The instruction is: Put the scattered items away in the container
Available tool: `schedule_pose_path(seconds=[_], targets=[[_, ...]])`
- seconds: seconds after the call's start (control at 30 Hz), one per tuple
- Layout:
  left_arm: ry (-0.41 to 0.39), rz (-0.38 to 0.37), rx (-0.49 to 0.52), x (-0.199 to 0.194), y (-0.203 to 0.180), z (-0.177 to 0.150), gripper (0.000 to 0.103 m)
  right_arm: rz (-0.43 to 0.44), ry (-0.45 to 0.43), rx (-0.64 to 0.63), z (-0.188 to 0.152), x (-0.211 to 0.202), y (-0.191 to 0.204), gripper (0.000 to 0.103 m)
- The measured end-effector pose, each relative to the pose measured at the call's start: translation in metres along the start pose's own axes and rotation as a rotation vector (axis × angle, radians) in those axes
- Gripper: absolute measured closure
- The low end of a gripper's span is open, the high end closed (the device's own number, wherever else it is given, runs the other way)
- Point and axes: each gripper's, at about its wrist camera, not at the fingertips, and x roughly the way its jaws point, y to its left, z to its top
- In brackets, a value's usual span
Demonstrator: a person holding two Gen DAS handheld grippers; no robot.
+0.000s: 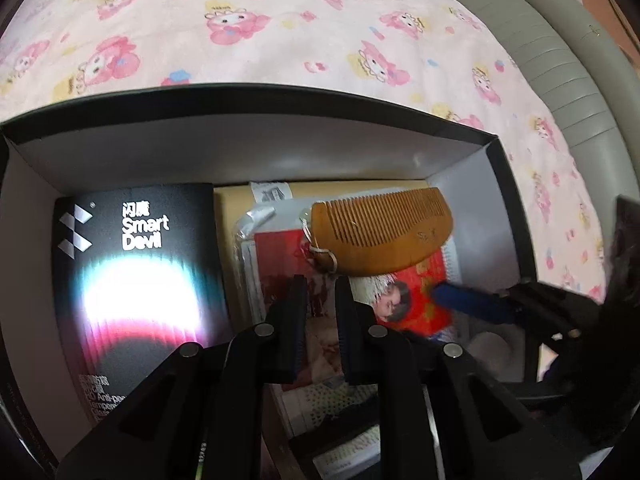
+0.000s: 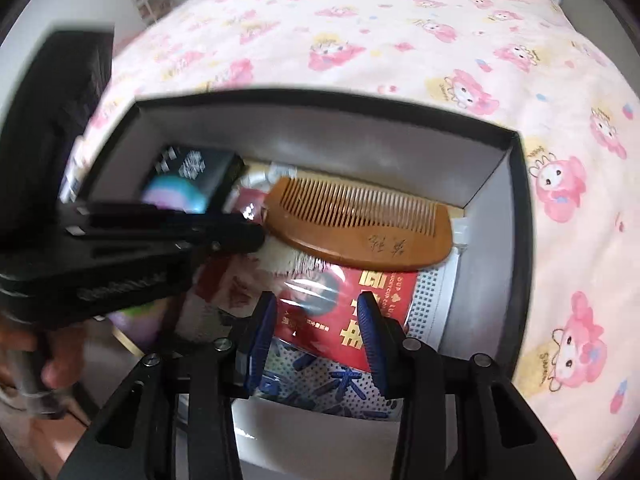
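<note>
The wooden comb is seen lying inside the black box, teeth toward the far wall, resting across a red packet and other flat items. It lies just ahead of the left gripper, whose black fingers stand a little apart with nothing between them. Ahead of the right gripper the comb is also found, beyond its blue pads, which are likewise spread and empty above the red packet.

To the left of the left gripper, a black carton is laid flat in the box; "Smart Devil" is printed on it in white, with "HD Anti-" readable lower down. Gold characters are carved into the comb's spine, and gold characters are printed on the red packet; neither can be read clearly. A white-and-blue patterned packet is seen beneath the right gripper.

The box is set on a pink cartoon-print bedsheet. From the right wrist view, the left gripper's body crosses the box's left side, partly hiding the carton.
</note>
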Motion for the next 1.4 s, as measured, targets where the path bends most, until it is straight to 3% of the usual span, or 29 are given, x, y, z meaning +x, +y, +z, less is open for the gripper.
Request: schedule_pose_path(seconds=[0.07,0.17,0.5,0.63,0.73,1.0,1.17,1.3,1.4], targets=[[-0.029,-0.007,-0.004,-0.006,0.001,0.0,0.09,0.024,0.024,0.002,-0.003,0.004,0.002,0.066],[-0.062,-0.012,0.003,-0.012,0.003,0.002,0.09,0.04,-0.022,0.027,-0.003,-0.007,-0.002,0.066],[0.002,-0.082,0.03,0.006,-0.009,0.003,0.088,-0.063,-0.225,0.045,0.011,-0.066,-0.004,0.065],[-0.032,-0.094,0.007,0.001,-0.004,0.005,0.088,-0.021,-0.174,0.083,0.009,-0.059,-0.02,0.065],[-0.043,-0.113,-0.01,-0.004,-0.001,0.009,0.088,-0.049,-0.215,0.011,0.009,-0.054,0.001,0.065],[-0.047,-0.055,-0.085,0.001,0.019,0.011,0.088,-0.025,-0.138,0.045,0.012,-0.012,-0.002,0.065],[-0.125,-0.089,-0.114,-0.013,0.026,0.021,0.088,0.034,-0.128,0.058,0.013,-0.012,0.003,0.065],[-0.087,-0.054,-0.108,-0.003,0.027,0.022,0.087,0.061,-0.123,-0.006,0.01,-0.013,0.022,0.065],[-0.041,-0.084,-0.098,0.01,0.024,0.02,0.088,0.078,-0.1,-0.032,0.012,-0.005,0.028,0.065]])
